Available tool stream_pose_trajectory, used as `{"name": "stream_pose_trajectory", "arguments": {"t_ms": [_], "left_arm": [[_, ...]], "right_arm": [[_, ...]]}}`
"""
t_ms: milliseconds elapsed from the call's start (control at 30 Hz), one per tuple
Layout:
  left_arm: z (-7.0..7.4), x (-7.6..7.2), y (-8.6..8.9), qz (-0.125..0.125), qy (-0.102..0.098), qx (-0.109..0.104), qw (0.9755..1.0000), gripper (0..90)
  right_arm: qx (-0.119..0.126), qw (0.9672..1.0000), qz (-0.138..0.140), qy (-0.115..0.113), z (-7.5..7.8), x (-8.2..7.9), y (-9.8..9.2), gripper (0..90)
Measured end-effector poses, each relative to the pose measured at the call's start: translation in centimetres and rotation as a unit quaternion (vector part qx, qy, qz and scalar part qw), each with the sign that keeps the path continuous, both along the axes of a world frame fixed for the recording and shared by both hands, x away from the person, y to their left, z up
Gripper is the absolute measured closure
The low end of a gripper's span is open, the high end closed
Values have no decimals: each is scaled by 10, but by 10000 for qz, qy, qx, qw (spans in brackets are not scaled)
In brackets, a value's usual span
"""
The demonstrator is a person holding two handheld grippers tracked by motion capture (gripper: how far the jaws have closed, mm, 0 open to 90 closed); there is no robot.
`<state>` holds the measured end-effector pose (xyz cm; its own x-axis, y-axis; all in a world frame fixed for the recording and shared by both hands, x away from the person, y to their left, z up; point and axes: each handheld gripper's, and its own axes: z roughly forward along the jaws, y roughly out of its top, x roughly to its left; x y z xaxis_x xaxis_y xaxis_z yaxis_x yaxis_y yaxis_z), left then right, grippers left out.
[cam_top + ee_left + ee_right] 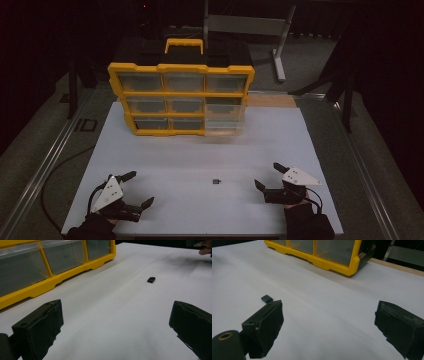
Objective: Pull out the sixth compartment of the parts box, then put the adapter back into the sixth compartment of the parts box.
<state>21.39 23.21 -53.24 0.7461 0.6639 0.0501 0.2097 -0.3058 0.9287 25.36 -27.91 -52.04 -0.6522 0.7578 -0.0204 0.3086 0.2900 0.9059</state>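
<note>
Right tool (328, 322) jaws wide apart; small black block (266, 299) nr left jaw, yellow organizer (329, 255) beyond.

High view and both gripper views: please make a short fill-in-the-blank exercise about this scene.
1. The drawer organizer has a frame coloured ____.
2. The small black part lies on the white table ____ the two grippers.
3. The jaws of the left gripper and of the right gripper stand ____.

Missing words: yellow; between; open
</note>
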Motion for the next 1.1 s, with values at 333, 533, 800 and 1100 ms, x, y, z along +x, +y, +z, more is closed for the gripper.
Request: {"name": "stream_pose_trajectory", "arguments": {"t_ms": [333,533,800,1100], "left_arm": [[0,1,-1,-8,7,9,10000,4],[0,1,0,34,27,28,10000,4],[0,2,-1,69,77,82,9999,4],[-1,5,-2,106,253,141,9995,4]], "right_arm": [[-31,10000,45,9,-1,-1,2,81],[-46,10000,56,-43,0,-2,3,81],[-34,10000,60,-50,0,-2,3,81],[-35,10000,53,-72,1,-3,2,82]]}}
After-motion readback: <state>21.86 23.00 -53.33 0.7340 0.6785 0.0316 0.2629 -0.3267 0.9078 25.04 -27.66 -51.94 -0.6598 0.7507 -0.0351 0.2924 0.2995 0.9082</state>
